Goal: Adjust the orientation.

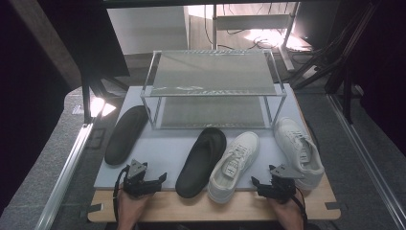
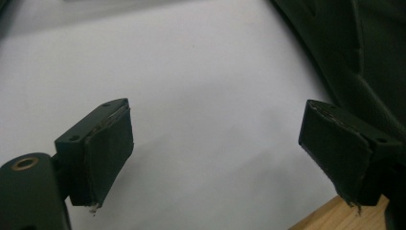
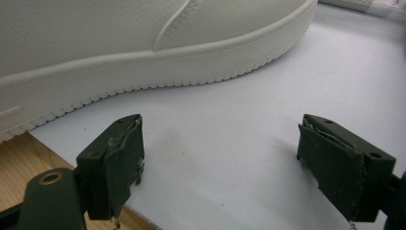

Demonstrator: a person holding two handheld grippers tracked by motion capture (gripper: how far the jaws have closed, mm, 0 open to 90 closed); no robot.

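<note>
Lying on the white mat (image 1: 163, 153) in front of a clear two-tier rack (image 1: 213, 88), four pieces of footwear are recorded, none yet on a shelf.

Item 1: black slipper (image 1: 201, 160), at the mat's centre, heel toward 6 o'clock, touching or just beside item 2; its dark edge is seen at 2 o'clock in the left gripper view (image 2: 364, 52).
Item 2: white sneaker (image 1: 234, 165), toe toward 12 o'clock.
Item 3: second white sneaker (image 1: 299, 151), at 4 o'clock from the rack; its sole and side are seen at 11 o'clock in the right gripper view (image 3: 143, 43).
Item 4: second black slipper (image 1: 125, 134), at 8 o'clock from the rack, well apart from its mate.

Left gripper (image 1: 143, 179): held at the mat's near edge, jaws spread wide, nothing between them, item 1 just beside.
Right gripper (image 1: 275, 184): held at the near edge between items 2 and 3, jaws spread wide, nothing held.

Progress: judged at the start; both shelves are bare, and all lifting and placing is left to be done.

Not determined: the slippers' insides, lost in shadow; the lower shelf's back, blurred through the clear walls; both forearms, cut off at 6 o'clock.
</note>
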